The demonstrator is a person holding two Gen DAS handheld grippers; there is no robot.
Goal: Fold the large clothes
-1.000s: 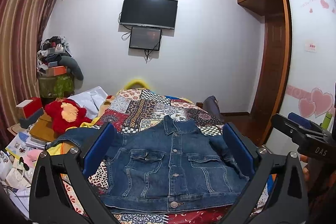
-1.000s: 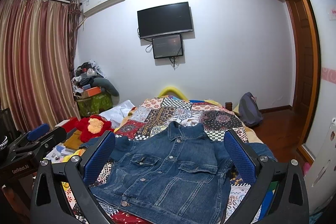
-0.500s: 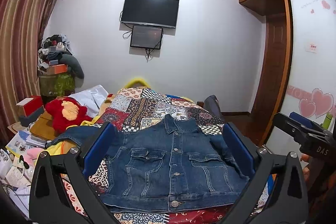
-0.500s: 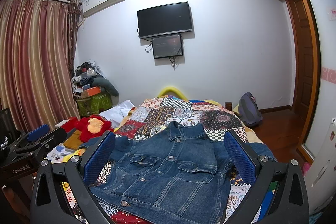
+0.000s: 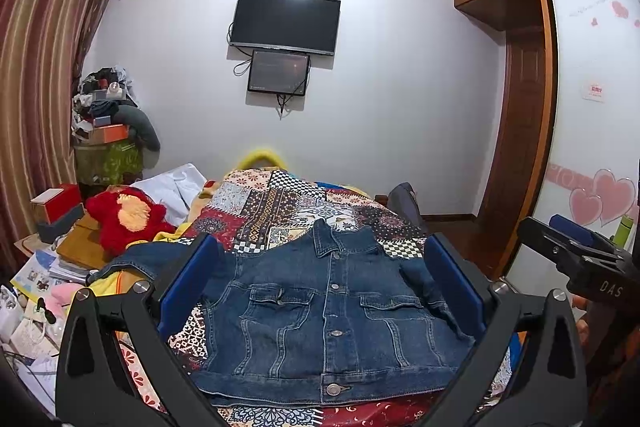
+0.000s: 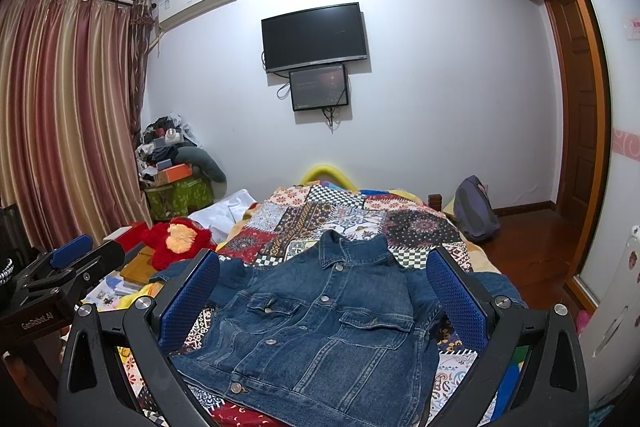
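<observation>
Left wrist view. Left gripper (image 5: 320, 283) held above the near end of the bed, its blue-padded tongs wide apart, nothing between them but air. Denim jacket (image 5: 328, 311) lay front-up and buttoned on the patchwork quilt (image 5: 288, 203), collar toward the far wall, hem nearest the camera. One sleeve stretched out to the left toward the bed edge; the other lay folded along the jacket's right side. This view alone showed the right gripper (image 5: 576, 251) from the side, at the right edge, off the bed and apart from the jacket. Also seen only here: heart stickers (image 5: 600, 195) on the wardrobe door.

Right wrist view. Right gripper (image 6: 322, 287) likewise spread wide and empty, held above the jacket (image 6: 320, 323), which appeared skewed, hem corner running toward lower left. The left gripper (image 6: 60, 267) showed at the left edge, beside the bed. A backpack (image 6: 476, 211) on the floor by the far right bed corner was plain here.

Surroundings: red plush toy (image 6: 176, 243) on clutter left of the bed, wall television (image 6: 314, 37), striped curtains (image 6: 68, 107). Gripper frames hid the jacket's lower corners.
</observation>
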